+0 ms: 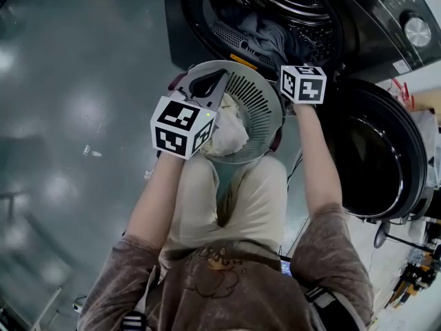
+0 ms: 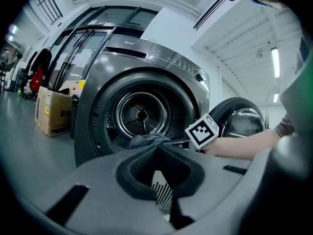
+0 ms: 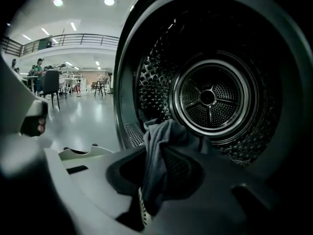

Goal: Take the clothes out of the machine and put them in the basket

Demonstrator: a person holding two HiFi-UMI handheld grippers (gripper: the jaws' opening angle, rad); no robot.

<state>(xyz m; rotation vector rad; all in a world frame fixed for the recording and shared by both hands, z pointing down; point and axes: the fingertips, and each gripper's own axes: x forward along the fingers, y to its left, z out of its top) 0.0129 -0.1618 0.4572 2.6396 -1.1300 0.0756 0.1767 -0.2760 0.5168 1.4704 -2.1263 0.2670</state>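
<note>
A dark front-loading machine (image 1: 275, 5) stands open with dark clothes (image 1: 265, 29) heaped at the mouth of its drum (image 3: 210, 97). My right gripper (image 1: 301, 74) is at that opening, shut on a dark grey cloth (image 3: 159, 151) that drapes down between its jaws. The same cloth (image 2: 146, 141) shows beside the right gripper (image 2: 202, 129) in the left gripper view. My left gripper (image 1: 207, 81) is shut on the rim of a round grey slatted basket (image 1: 258, 95), held just below the opening. A white cloth (image 1: 227, 133) lies inside the basket.
The machine's round door (image 1: 375, 150) hangs open to the right of my right arm. A cardboard box (image 2: 51, 111) stands on the shiny floor left of the machine. Chairs and people (image 3: 39, 67) are far off across the hall.
</note>
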